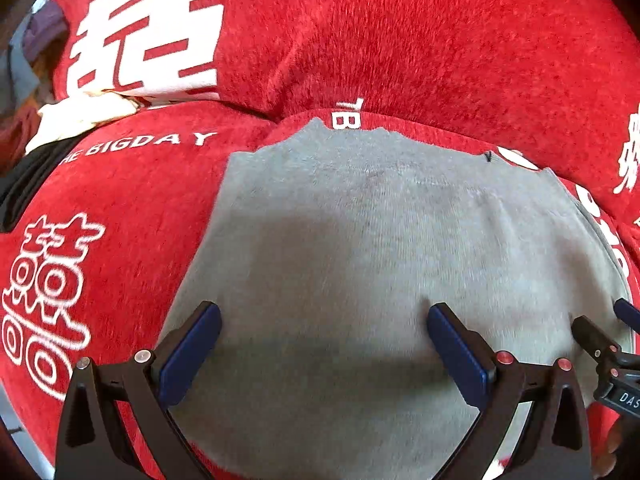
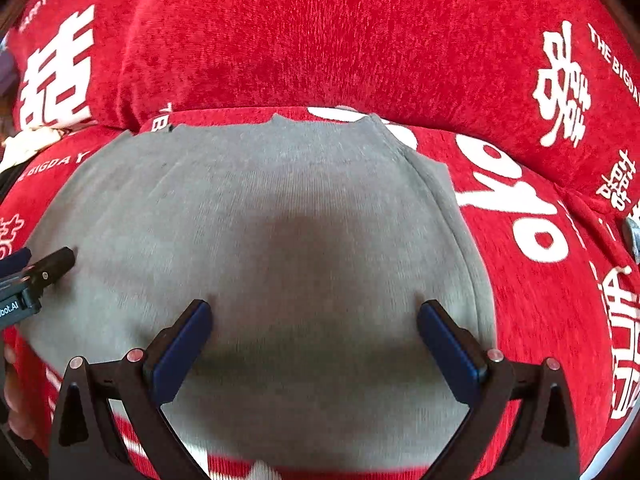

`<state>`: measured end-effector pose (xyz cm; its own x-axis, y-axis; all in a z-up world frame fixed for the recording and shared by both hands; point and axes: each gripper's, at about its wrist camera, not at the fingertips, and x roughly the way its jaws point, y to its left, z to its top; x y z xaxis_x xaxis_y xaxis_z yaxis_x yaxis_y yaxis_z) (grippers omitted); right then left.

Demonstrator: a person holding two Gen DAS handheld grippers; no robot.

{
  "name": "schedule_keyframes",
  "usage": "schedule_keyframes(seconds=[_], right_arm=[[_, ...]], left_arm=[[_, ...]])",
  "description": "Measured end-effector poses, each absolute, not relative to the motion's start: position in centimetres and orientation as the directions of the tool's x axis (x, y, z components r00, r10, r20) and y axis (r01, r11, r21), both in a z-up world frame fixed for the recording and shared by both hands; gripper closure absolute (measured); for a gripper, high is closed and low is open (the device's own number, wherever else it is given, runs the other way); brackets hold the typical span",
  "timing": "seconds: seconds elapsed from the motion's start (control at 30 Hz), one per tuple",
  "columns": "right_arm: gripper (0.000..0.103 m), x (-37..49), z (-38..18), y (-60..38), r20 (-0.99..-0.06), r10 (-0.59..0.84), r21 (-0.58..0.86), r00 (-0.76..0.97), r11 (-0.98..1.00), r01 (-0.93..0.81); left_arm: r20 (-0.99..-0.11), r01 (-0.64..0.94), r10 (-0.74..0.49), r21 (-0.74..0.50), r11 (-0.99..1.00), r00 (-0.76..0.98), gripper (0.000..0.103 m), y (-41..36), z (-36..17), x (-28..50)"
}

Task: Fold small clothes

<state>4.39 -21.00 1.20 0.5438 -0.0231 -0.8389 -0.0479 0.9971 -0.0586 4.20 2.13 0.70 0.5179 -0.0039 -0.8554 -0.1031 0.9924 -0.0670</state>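
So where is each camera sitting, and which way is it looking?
Left wrist: sits on the left gripper, looks forward and down at the grey garment on the red blanket; its own open fingers show, plus the right gripper at the edge.
Right wrist: sits on the right gripper, faces the same garment; the left gripper peeks in.
Both share the garment, the blanket and each other's gripper.

A: Where's the garment (image 1: 360,248)?

B: I see it flat on the sofa seat cover (image 1: 132,208), back cushion (image 1: 400,40) right behind it.

A: Grippers?

B: Left gripper (image 1: 324,320) and right gripper (image 2: 314,316) both over its near part, side by side, left one nearer the garment's left edge.
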Motion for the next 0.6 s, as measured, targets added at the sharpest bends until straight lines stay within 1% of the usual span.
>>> schedule_keyframes(seconds=[0.1, 0.2, 0.23, 0.33, 0.43, 0.5, 0.53, 0.57, 0.6], right_arm=[[0.000, 3.1, 0.1, -21.9, -0.854, -0.008, -0.039, 0.520, 0.998, -0.049], [0.000, 1.3, -0.2, -22.7, -0.833, 0.009, -0.032, 0.553, 0.998, -0.063], [0.000, 0.8, -0.1, -23.0, -0.832, 0.016, -0.028, 0.555, 0.997, -0.072], [0.000, -0.3, 0.0, -23.8, -0.836, 0.030, -0.020, 0.548, 0.996, -0.086], [0.000, -1.1, 0.5, -24.1, -0.853, 0.032, -0.023, 0.521, 0.995, -0.099], [0.000, -1.3, 1.4, -23.9, -0.855, 0.025, -0.030, 0.517, 0.995, -0.099], [0.000, -1.3, 2.0, -23.8, -0.845, 0.025, -0.030, 0.534, 0.995, -0.094], [0.000, -1.2, 2.5, -23.7, -0.835, 0.027, -0.028, 0.549, 0.995, -0.091], [0.000, -0.8, 3.0, -23.4, -0.827, 0.029, -0.026, 0.562, 0.996, -0.089]], left_arm=[[-0.851, -0.098, -0.058, -0.128, 0.987, 0.523, 0.000, 3.1, 0.4, 2.4], [-0.844, -0.075, -0.060, -0.117, 0.990, 0.533, 0.000, 3.2, -0.1, 1.0], [-0.847, -0.062, -0.046, -0.092, 0.994, 0.529, 0.000, 3.1, -0.3, 0.6], [-0.832, -0.033, -0.053, -0.085, 0.996, 0.552, 0.000, 3.3, -0.3, -1.6], [-0.853, -0.012, -0.067, -0.085, 0.996, 0.517, 0.000, 3.7, 1.0, -3.0], [-0.846, -0.019, -0.098, -0.127, 0.992, 0.524, 0.000, 4.9, 2.1, -3.1], [-0.832, -0.048, -0.104, -0.155, 0.987, 0.544, 0.000, 6.2, 3.0, -2.6], [-0.832, -0.071, -0.110, -0.176, 0.982, 0.544, 0.000, 7.1, 3.2, -2.0], [-0.840, -0.104, -0.137, -0.223, 0.969, 0.525, 0.000, 8.3, 2.9, -0.8]])
